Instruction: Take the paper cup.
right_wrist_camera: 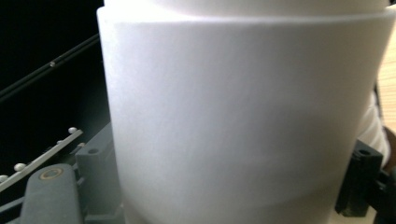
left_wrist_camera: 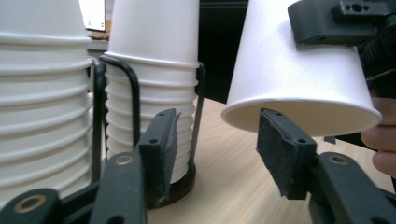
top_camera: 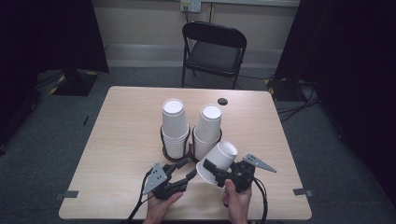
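Observation:
Two stacks of upside-down white paper cups stand mid-table, the left stack [top_camera: 174, 125] and the right stack [top_camera: 208, 127], each in a black wire holder [top_camera: 164, 143]. My right gripper [top_camera: 219, 169] is shut on a single white cup [top_camera: 224, 155], held tilted just in front of the right stack; its wall [right_wrist_camera: 243, 116] sits between the fingers [right_wrist_camera: 95, 182]. My left gripper [top_camera: 187, 169] is open beside it. Its jaws [left_wrist_camera: 219, 149] point between the right stack [left_wrist_camera: 154, 70] and the held cup [left_wrist_camera: 299, 65], one fingertip [left_wrist_camera: 280, 144] right under that cup's rim.
A black folding chair [top_camera: 215, 51] stands behind the wooden table [top_camera: 126, 121]. A small black round thing [top_camera: 222, 101] lies near the far edge. The left stack [left_wrist_camera: 42, 93] stands close on the left gripper's left. Dark curtains hang on both sides.

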Demonstrator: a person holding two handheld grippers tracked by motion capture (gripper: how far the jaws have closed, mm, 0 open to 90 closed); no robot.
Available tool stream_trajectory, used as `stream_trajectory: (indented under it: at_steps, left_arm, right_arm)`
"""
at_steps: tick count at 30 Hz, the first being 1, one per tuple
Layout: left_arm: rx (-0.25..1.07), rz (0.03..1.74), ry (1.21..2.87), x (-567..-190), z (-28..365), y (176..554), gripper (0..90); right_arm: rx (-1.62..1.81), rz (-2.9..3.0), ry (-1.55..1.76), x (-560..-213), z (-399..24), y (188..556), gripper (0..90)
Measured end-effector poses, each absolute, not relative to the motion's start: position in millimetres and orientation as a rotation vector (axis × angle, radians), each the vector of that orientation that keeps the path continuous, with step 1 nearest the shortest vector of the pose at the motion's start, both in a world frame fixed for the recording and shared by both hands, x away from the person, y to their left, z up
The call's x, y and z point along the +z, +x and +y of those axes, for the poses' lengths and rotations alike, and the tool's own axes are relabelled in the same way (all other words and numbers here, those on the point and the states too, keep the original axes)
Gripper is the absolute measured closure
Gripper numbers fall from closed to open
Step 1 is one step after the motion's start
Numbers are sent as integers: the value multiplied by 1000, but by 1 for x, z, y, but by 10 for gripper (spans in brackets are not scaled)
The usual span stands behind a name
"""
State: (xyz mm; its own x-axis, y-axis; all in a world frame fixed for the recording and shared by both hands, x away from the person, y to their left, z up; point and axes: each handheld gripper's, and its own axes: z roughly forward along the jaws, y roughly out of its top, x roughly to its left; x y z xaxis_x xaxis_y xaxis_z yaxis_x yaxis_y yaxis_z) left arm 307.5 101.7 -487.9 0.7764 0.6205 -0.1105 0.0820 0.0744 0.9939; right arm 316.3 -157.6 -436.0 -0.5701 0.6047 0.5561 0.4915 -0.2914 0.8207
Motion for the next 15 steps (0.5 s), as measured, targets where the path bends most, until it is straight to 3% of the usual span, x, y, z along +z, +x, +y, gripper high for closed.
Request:
stream_trajectory:
  at_steps: [15]
  left_arm:
    - [516,524,1385,-487,78,310,617]
  right_arm:
    - [2070,1926,1390,-434,-139,315,163]
